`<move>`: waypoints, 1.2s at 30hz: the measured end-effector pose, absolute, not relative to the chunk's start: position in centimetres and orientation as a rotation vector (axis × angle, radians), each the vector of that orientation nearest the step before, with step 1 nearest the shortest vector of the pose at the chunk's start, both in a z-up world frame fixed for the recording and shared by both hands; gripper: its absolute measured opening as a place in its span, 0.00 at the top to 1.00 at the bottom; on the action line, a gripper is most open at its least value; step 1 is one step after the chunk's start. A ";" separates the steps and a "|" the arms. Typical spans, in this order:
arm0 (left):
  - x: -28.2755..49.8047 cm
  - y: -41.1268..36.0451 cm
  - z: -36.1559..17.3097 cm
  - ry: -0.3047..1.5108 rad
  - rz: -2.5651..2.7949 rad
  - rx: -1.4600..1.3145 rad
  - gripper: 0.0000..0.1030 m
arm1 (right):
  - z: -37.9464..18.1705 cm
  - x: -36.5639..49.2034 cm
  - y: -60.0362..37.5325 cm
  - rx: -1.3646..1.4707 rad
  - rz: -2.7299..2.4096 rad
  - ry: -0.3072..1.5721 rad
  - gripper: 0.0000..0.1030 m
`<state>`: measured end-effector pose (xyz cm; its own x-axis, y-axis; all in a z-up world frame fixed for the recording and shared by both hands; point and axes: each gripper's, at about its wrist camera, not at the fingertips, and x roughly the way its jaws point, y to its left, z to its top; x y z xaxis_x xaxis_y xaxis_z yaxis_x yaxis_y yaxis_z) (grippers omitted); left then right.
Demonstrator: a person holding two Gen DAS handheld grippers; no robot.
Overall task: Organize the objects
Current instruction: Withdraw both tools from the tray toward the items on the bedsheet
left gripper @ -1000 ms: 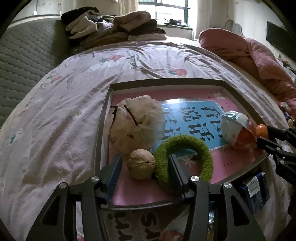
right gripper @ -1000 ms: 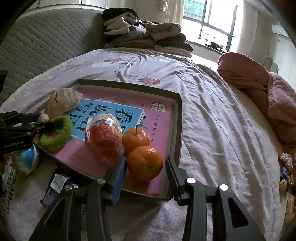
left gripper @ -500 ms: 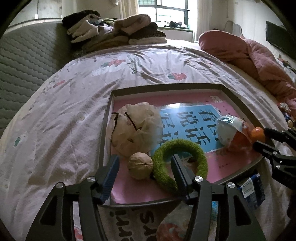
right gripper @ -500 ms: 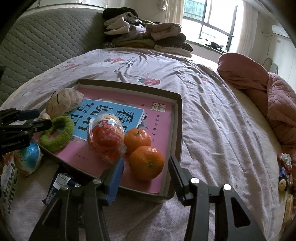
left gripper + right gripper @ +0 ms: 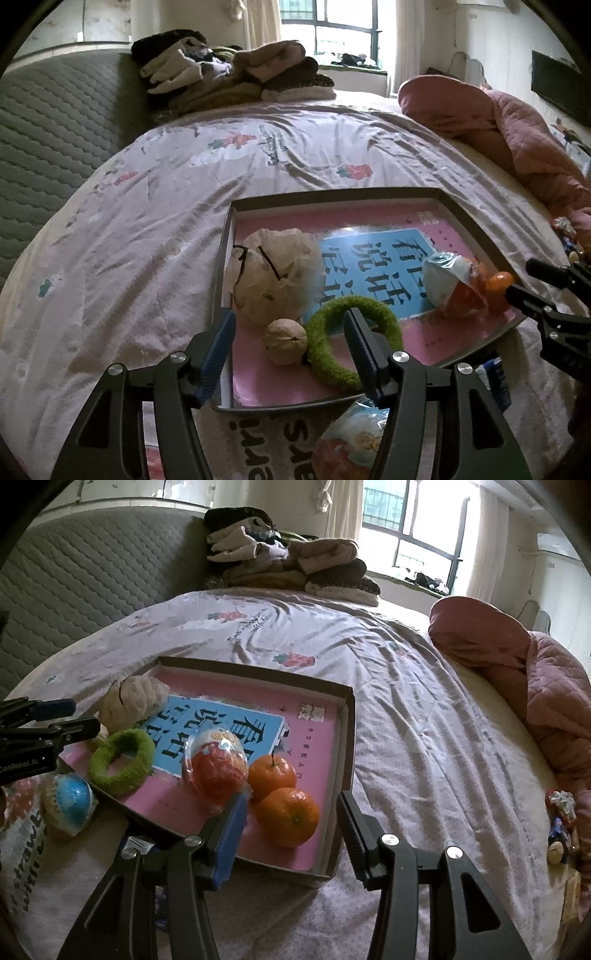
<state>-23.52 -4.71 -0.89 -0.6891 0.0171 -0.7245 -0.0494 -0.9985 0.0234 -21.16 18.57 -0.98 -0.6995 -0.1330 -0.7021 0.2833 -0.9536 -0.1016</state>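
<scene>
While right tool (image 5: 290, 829) gapes (empty), oranges (image 5: 287, 816) crowd tray rim (image 5: 349, 746).

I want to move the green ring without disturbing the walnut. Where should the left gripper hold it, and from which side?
Grip the green ring on its near band, one finger inside the hole, coming from the tray's near edge. It lies flat, so that band is easy to pinch. The walnut sits against its left side. The left gripper is open.

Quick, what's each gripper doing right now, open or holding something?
Left gripper: open, holding nothing, walnut between its fingers.
Right gripper: open, holding nothing, above an orange.
</scene>
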 end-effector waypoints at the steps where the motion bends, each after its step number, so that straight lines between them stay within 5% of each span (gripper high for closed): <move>1: -23.5 -4.7 -0.7 0.062 2.854 -1.219 0.38 | -0.9 -21.1 18.5 1.083 -2.689 0.296 0.51; 36: -19.1 -4.1 5.4 0.058 2.909 -1.022 0.28 | 5.7 -17.1 17.7 0.845 -2.729 0.207 0.43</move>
